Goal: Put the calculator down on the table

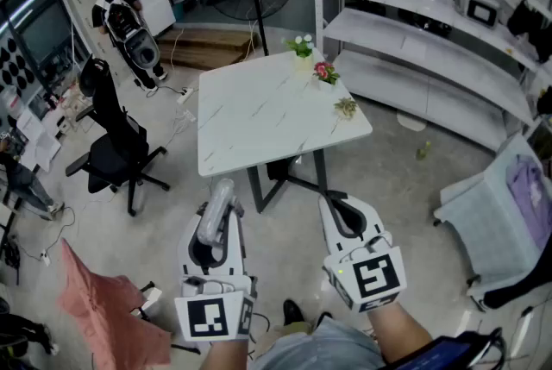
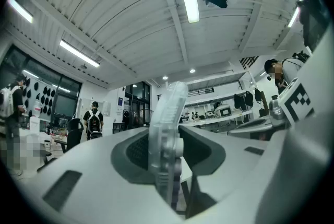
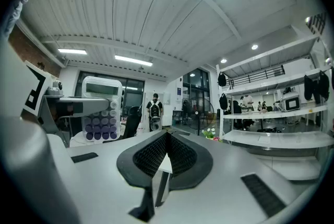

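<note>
Calculator [image 1: 217,197], white with rows of purple keys, is clamped edge-on between the fingers of the left gripper [image 1: 220,230], low and left of centre in the head view. It hangs in the air over the floor, well apart from the white marbled surface [image 1: 259,122] at the middle of the frame. In the left gripper view its pale edge [image 2: 168,134] stands upright at centre, and both fingers press against it. The right gripper [image 1: 343,213] sits low and right of centre, just beside the left one. Its dark finger pads [image 3: 151,157] meet with nothing between them. Three small flower pots [image 1: 325,72] stand along the far right edge of the surface.
</note>
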Action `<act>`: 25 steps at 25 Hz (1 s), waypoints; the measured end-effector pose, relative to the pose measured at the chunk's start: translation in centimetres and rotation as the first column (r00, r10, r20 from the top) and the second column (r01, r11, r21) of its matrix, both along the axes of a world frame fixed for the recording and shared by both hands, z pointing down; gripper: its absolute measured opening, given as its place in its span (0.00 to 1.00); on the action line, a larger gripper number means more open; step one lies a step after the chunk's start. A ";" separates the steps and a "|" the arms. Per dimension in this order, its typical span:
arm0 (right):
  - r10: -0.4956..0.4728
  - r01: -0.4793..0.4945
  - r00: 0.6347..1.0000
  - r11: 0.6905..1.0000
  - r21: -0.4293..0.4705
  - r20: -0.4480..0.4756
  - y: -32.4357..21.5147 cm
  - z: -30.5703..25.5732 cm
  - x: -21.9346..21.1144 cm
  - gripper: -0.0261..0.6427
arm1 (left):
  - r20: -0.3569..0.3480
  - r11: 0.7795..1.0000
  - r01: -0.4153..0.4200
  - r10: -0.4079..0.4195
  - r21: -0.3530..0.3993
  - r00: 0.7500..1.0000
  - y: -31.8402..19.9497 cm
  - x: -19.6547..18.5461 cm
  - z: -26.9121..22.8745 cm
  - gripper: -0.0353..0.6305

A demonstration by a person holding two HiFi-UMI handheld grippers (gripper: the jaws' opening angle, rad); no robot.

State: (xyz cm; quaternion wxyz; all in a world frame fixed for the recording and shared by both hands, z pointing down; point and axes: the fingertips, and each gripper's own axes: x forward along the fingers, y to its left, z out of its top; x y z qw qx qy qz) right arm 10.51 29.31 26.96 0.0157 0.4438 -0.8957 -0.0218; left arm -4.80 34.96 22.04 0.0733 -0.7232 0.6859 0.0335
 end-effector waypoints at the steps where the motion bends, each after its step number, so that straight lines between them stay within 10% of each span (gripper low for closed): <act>1: 0.002 -0.002 1.000 1.000 -0.002 -0.002 -0.2 0.1 -0.2 0.06 | 0.000 1.000 -0.002 0.002 -0.001 1.000 -0.2 -0.1 0.1 0.25; 25: 0.028 -0.029 1.000 0.999 0.031 0.006 -8.8 0.2 -7.9 0.14 | -0.008 0.997 -0.076 0.076 0.001 0.997 -8.9 -7.1 1.5 0.25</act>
